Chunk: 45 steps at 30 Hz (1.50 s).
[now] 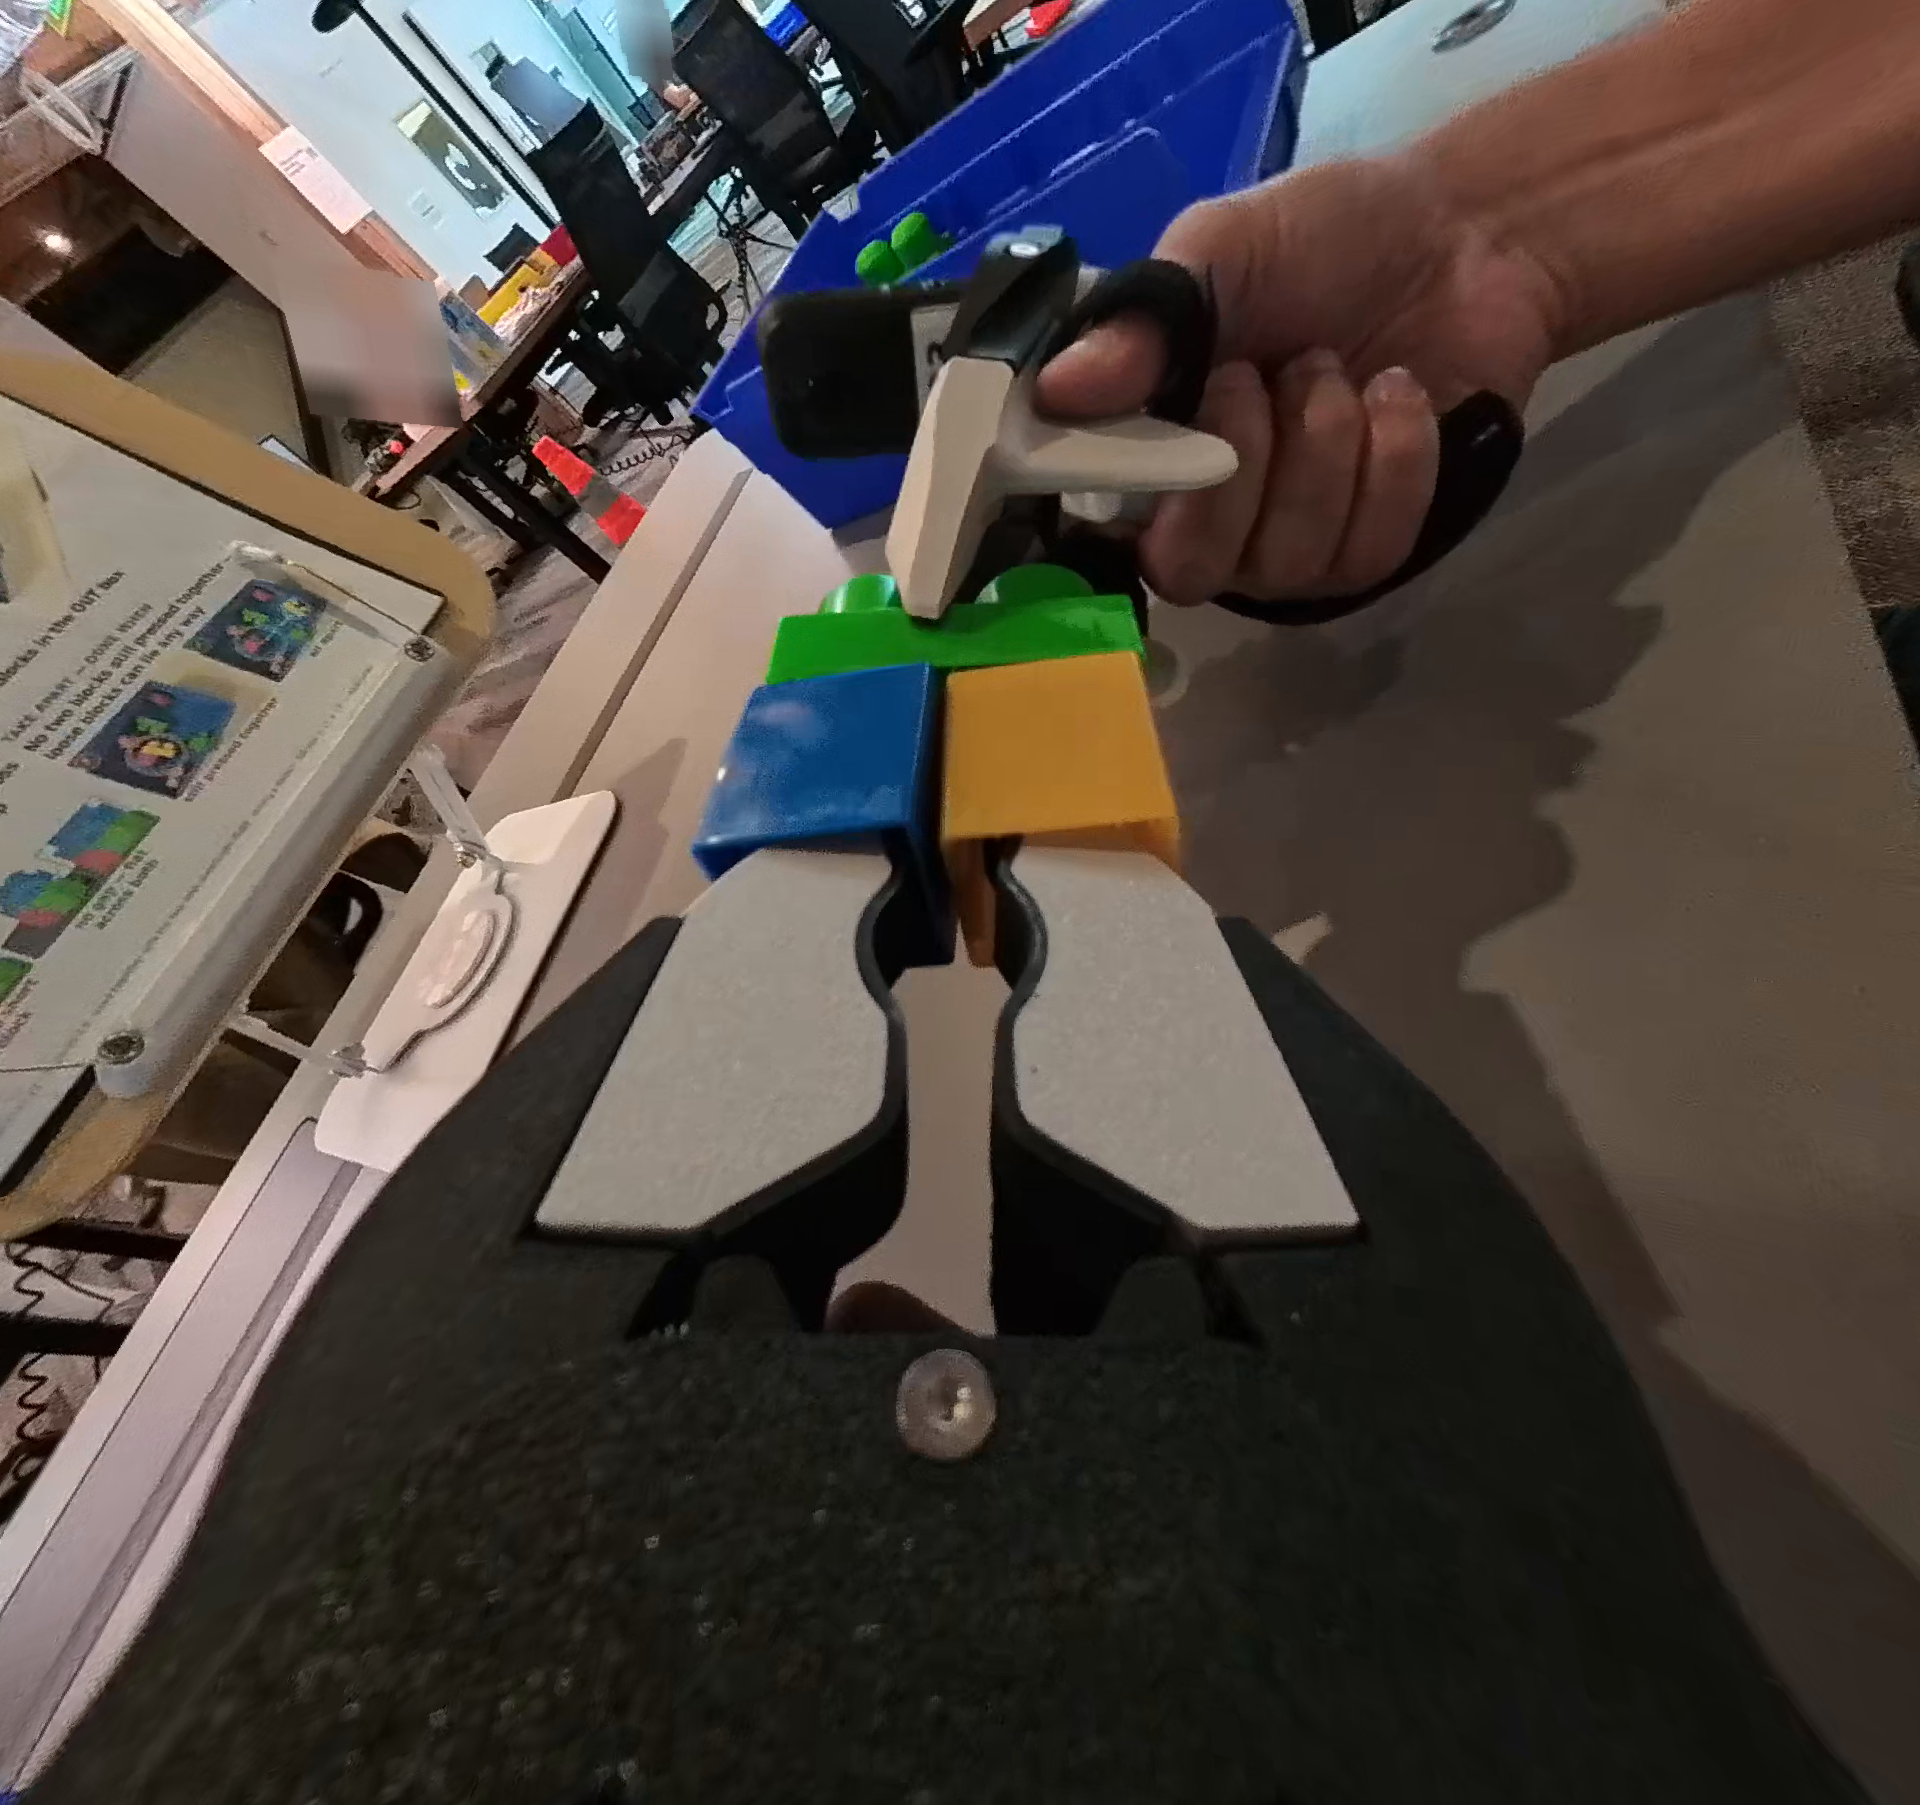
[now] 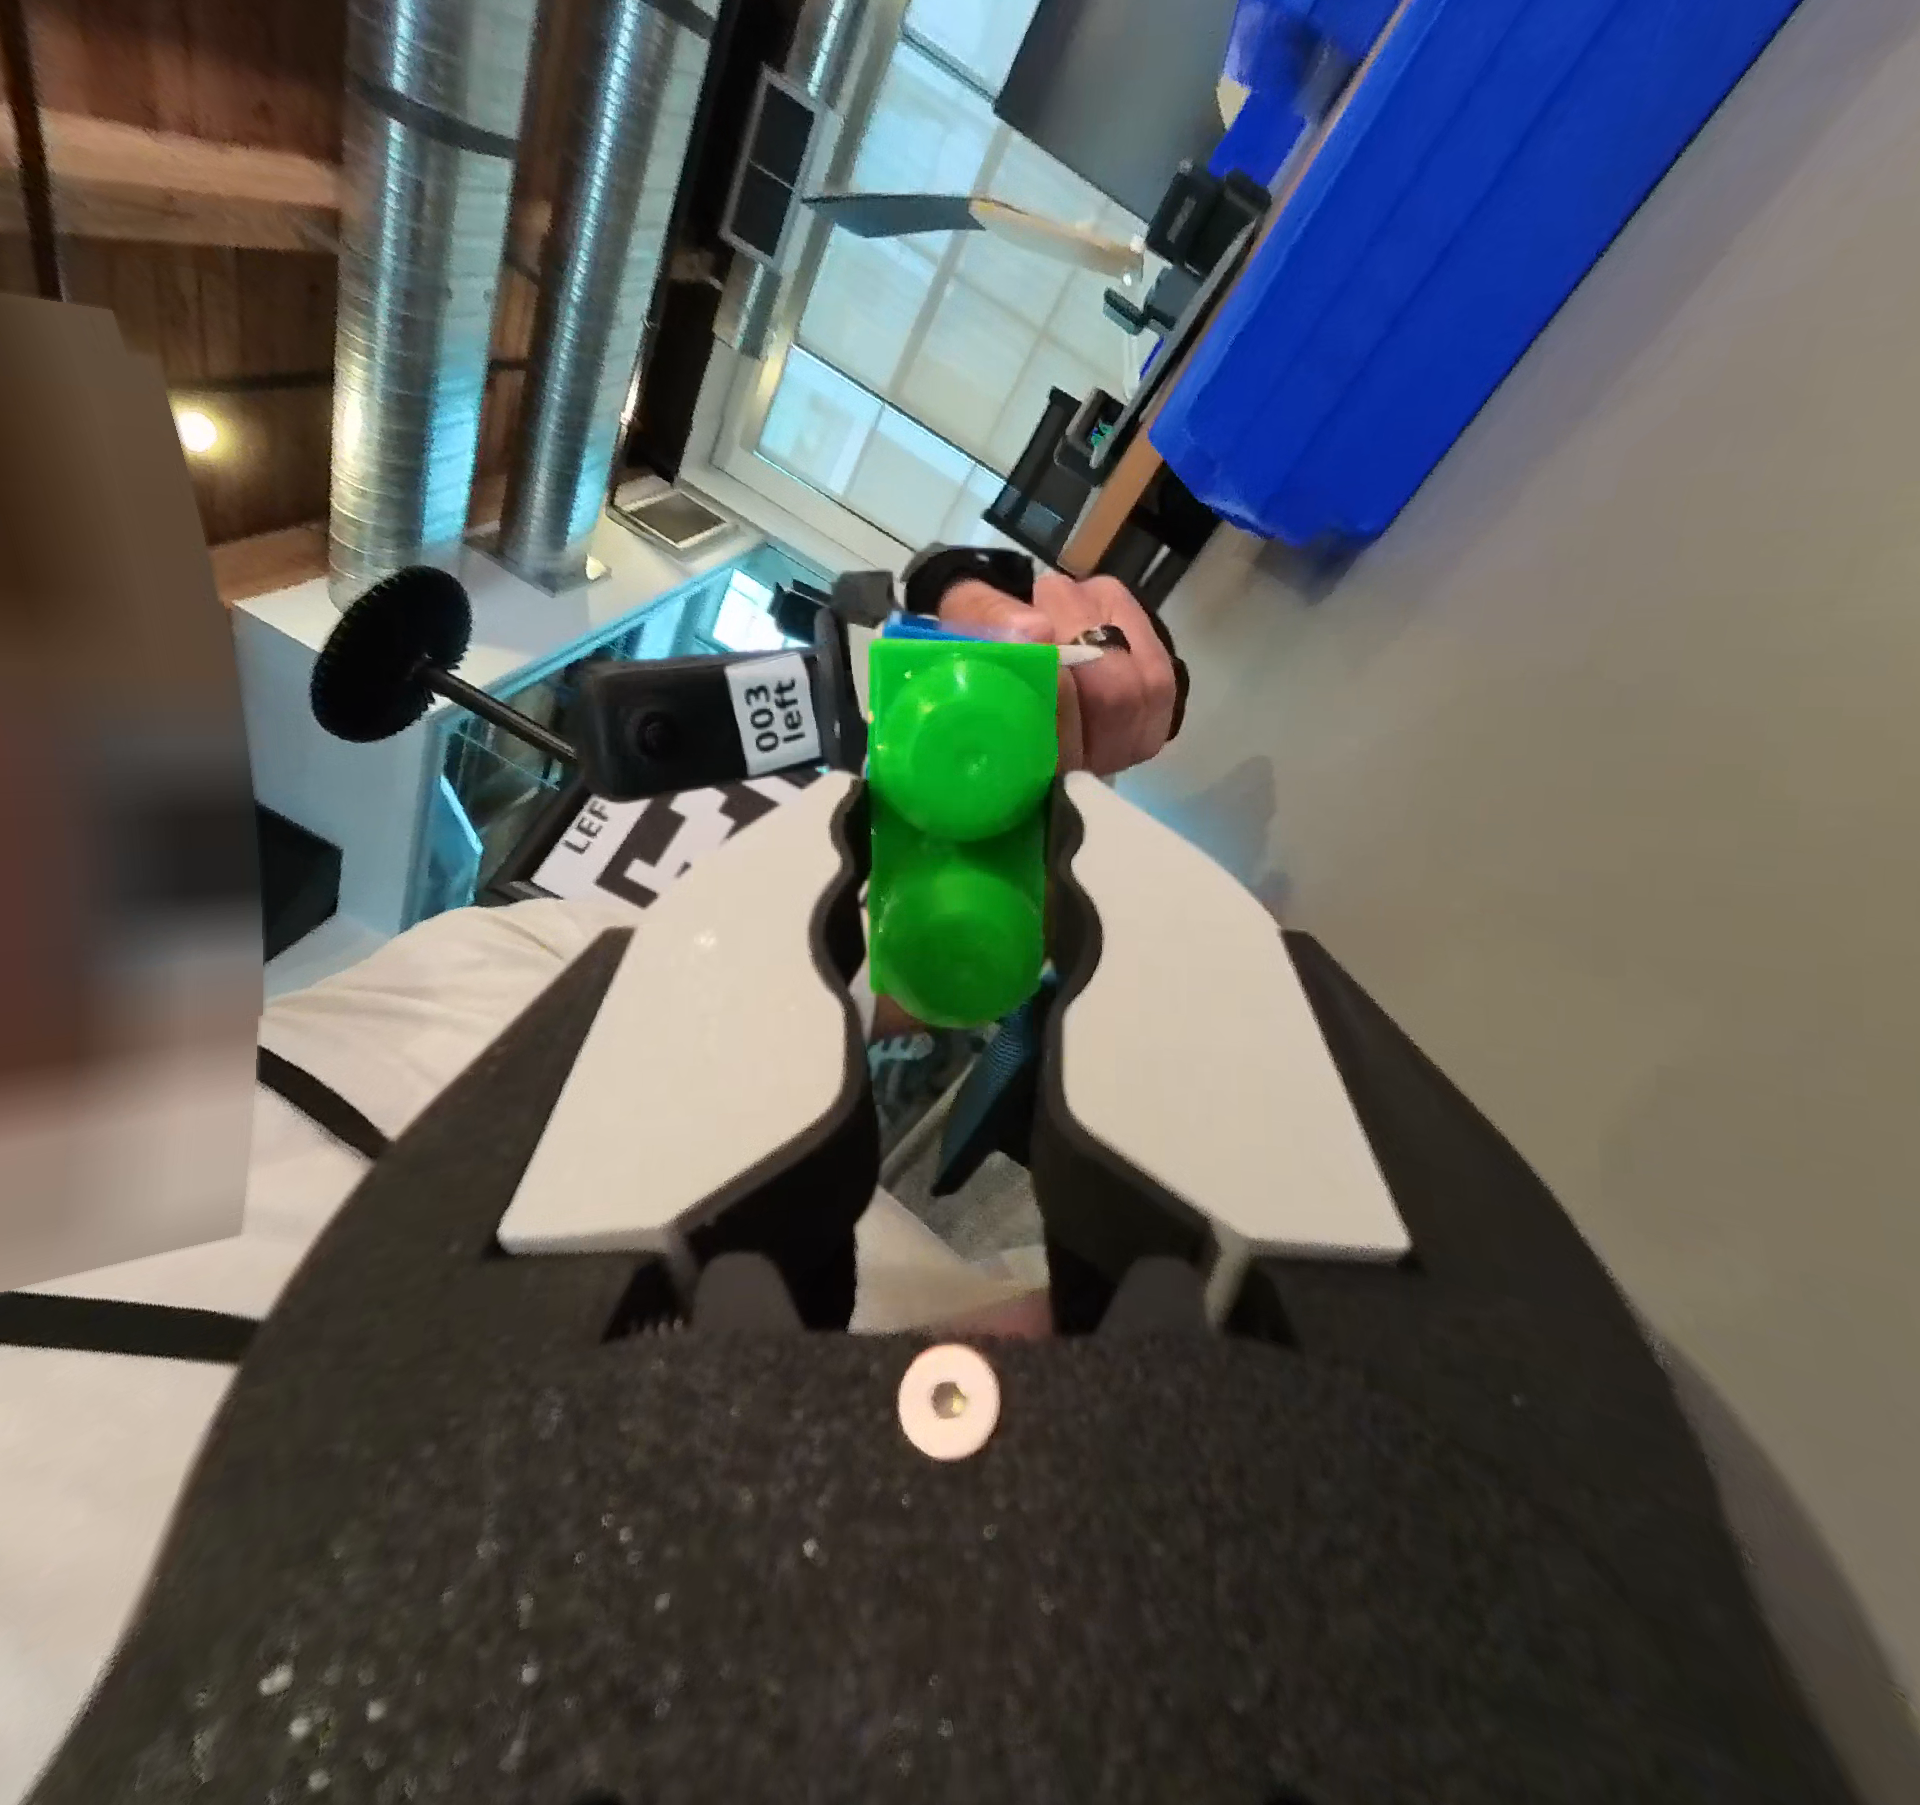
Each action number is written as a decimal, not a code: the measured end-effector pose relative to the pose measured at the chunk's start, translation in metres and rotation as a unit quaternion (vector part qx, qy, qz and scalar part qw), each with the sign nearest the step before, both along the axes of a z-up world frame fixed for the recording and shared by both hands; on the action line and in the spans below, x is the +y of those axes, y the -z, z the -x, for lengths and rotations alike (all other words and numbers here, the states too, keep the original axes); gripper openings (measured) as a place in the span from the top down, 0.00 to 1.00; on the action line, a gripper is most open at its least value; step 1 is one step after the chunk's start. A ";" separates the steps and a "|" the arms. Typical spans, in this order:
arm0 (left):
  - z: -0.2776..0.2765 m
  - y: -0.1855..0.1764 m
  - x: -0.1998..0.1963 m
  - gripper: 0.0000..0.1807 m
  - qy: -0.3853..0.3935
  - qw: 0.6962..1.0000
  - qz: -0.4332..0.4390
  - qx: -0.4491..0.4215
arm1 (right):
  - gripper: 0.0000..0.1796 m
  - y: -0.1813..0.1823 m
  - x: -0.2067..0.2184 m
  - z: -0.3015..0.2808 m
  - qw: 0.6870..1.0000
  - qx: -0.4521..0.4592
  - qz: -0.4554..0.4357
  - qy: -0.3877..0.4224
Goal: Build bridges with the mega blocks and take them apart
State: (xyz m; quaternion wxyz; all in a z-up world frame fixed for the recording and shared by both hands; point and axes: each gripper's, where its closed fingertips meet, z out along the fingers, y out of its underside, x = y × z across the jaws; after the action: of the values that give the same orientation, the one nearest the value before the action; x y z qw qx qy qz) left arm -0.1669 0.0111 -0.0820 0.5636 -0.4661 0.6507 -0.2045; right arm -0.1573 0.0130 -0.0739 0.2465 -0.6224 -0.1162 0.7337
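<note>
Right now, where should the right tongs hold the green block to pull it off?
Across the green block's two long flat sides, coming from the stud end, as the right tongs do now. The left tongs hold the blue and yellow blocks.

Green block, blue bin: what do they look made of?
Green block: apparently glossy moulded plastic; highlights on its rounded studs, uniform colour. Blue bin: apparently rigid moulded plastic, smooth with slight sheen; ribbed walls, uniform blue. Neither material is certain from looks alone.

Left fingertips [image 1: 800, 872]: hidden inside the blue block [image 1: 821, 768] and yellow block [image 1: 1055, 753].
Green block [image 2: 961, 820]: underside hidden.
Bin [image 2: 1455, 280]: cut off at frame edge, blurred.
</note>
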 end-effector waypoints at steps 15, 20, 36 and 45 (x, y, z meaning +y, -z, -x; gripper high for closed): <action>0.021 -0.009 0.000 0.94 -0.009 1.000 0.018 -0.012 | 0.82 0.001 0.001 -0.004 0.997 0.080 0.015 -0.003; 0.014 -0.006 -0.014 0.97 0.018 1.000 0.004 0.000 | 0.82 0.000 -0.002 -0.004 0.993 0.110 0.037 -0.015; 0.012 -0.018 0.010 0.98 0.003 0.981 0.155 -0.114 | 0.76 -0.016 0.006 -0.003 0.994 -0.002 -0.087 0.058; 0.024 -0.011 0.007 0.98 0.085 0.879 0.445 -0.147 | 0.64 -0.025 -0.010 -0.019 0.801 -0.282 -0.507 0.150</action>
State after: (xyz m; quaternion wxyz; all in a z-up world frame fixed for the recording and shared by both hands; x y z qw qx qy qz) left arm -0.1904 0.0177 -0.0705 0.3667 -0.5754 0.4377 -0.5855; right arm -0.1380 0.0028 -0.0491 0.5902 -0.5977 -0.4409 0.3163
